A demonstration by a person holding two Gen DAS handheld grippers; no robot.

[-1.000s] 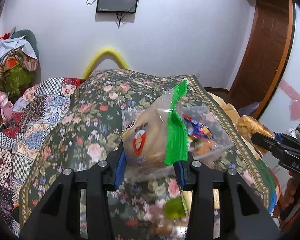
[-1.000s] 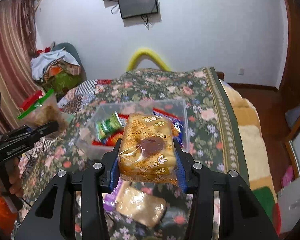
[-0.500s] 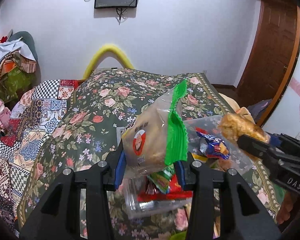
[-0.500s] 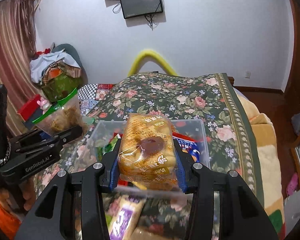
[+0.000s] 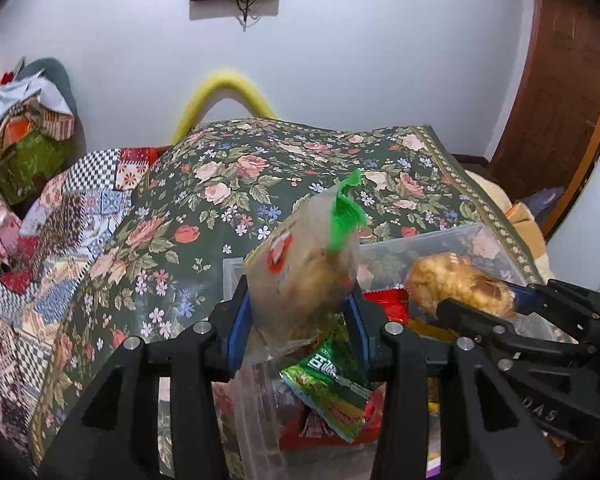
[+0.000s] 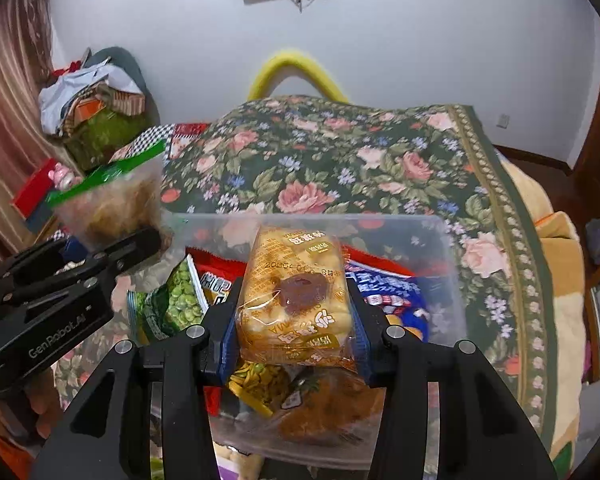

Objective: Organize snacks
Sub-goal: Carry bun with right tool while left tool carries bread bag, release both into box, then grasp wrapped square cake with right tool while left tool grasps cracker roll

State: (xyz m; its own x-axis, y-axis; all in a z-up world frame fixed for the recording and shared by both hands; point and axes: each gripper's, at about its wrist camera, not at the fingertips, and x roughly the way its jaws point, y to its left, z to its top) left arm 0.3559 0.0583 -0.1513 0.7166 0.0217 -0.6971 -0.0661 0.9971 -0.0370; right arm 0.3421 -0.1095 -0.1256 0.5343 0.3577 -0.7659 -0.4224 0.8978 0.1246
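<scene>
My left gripper (image 5: 298,330) is shut on a clear snack bag with a green top strip (image 5: 304,276), held over the left end of a clear plastic bin (image 5: 432,240). It also shows in the right wrist view (image 6: 112,200). My right gripper (image 6: 296,328) is shut on a yellow wrapped bread pack (image 6: 296,300), held above the middle of the bin (image 6: 440,236). The bread pack shows in the left wrist view (image 5: 456,284). The bin holds a green pea packet (image 6: 172,304), a blue packet (image 6: 392,292), red packets and others.
The bin rests on a bed with a dark floral blanket (image 6: 340,160). A patchwork quilt (image 5: 60,232) lies to the left. A pile of clothes (image 6: 92,100) stands at the far left. A wooden door (image 5: 556,100) is at the right.
Both grippers have moved forward and down over the bin with their packs still held. The bin's contents now lie right under both sets of fingers.
</scene>
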